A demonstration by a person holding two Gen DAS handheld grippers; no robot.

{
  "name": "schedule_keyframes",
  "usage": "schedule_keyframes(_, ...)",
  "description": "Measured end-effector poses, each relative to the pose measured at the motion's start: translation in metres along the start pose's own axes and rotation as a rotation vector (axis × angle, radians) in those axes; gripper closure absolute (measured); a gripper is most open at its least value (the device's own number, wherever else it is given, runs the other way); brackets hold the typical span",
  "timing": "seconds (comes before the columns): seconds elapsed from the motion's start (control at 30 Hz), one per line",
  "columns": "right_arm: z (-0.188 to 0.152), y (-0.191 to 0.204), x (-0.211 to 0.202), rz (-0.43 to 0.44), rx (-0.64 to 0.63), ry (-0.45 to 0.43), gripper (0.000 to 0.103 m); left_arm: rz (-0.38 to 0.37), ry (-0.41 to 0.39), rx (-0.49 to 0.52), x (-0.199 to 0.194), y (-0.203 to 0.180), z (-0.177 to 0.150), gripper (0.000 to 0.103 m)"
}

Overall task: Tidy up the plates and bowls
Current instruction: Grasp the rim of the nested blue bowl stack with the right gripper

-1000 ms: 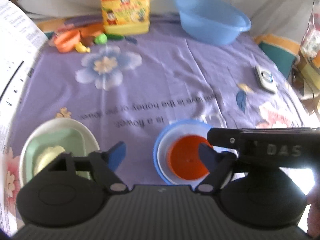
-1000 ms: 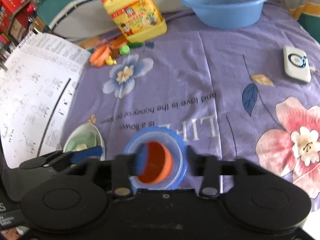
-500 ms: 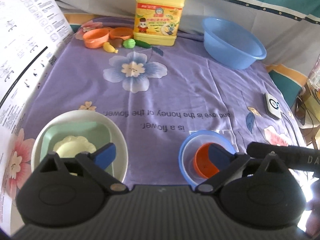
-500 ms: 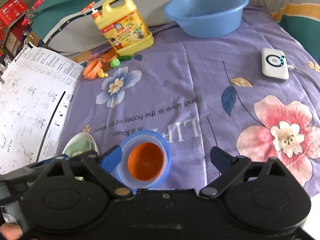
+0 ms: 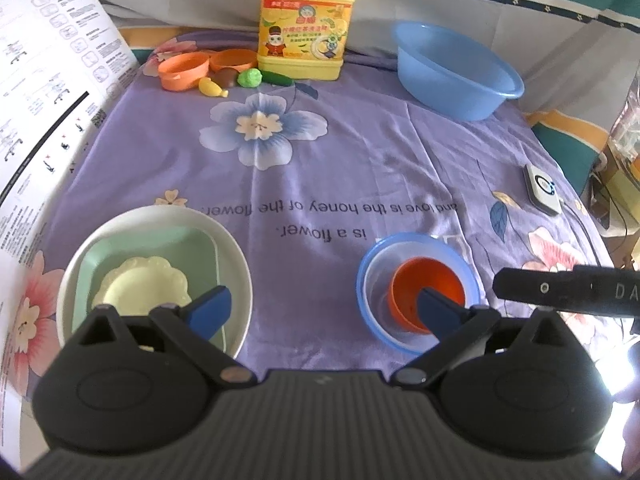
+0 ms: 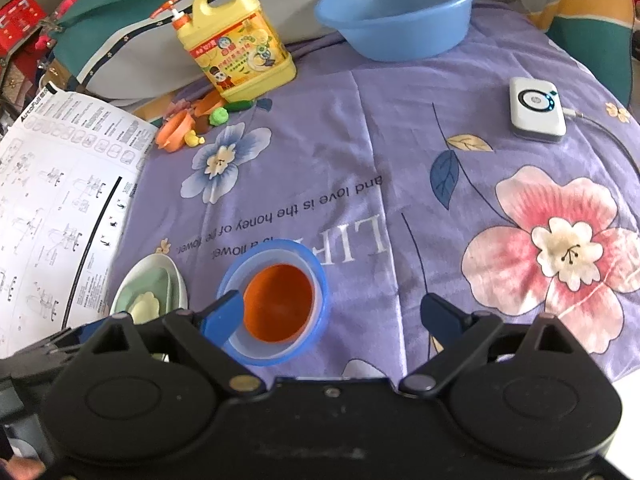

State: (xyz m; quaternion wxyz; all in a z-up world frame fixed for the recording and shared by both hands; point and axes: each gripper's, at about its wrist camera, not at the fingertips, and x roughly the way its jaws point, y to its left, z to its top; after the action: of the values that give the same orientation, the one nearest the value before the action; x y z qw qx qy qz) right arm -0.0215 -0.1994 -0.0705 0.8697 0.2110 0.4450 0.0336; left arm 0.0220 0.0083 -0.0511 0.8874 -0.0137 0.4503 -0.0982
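Bowls and plates sat in two nested stacks on the purple flowered cloth covering the bench [image 5: 360, 152]. Orange bowl [image 5: 424, 288] sat inside a clear bowl [image 5: 374, 284], itself inside a blue bowl [image 5: 400, 240]. To its left, a cream scalloped plate [image 5: 140, 284] lay on a green square plate [image 5: 160, 248] in a white bowl [image 5: 160, 216].

Change over the last second: both tongs had been opening, most of the way early on. A second ago the right tongs straddled the orange bowl's rim; left tongs [image 5: 324, 308] and right tongs [image 6: 332, 316] were now spread wide with nothing between the pads. Judged: orange bowl released into the stack; nesting looks finished or nearly so.

Position: left tongs framed bare cloth between the two stacks, left fingertip in front of the white bowl, right fingertip in front of the orange bowl. From the right wrist, the bowl stack lay behind the left fingertip [image 6: 222, 316], off-centre.
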Motion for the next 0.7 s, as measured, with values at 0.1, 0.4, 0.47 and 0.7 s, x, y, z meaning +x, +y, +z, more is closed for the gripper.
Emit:
schedule_keyframes(0.1,0.0,-0.001,0.003,0.002,0.009,0.006,0.006,-0.007,0.008,0.004,0.004,-0.001,-0.001,0.002)
schedule_keyframes(0.4,0.0,-0.002,0.012,0.001,0.017,0.008,0.015,-0.038,0.022,0.028,0.019,-0.006,-0.007,0.002)
schedule_keyframes(0.47,0.001,-0.002,0.016,0.001,0.017,0.013,0.016,-0.048,0.029,0.03,0.022,-0.007,-0.008,0.003)
schedule_keyframes(0.7,0.004,0.0,0.024,0.016,0.014,0.027,0.026,-0.082,0.043,0.009,0.033,-0.006,-0.007,0.011)
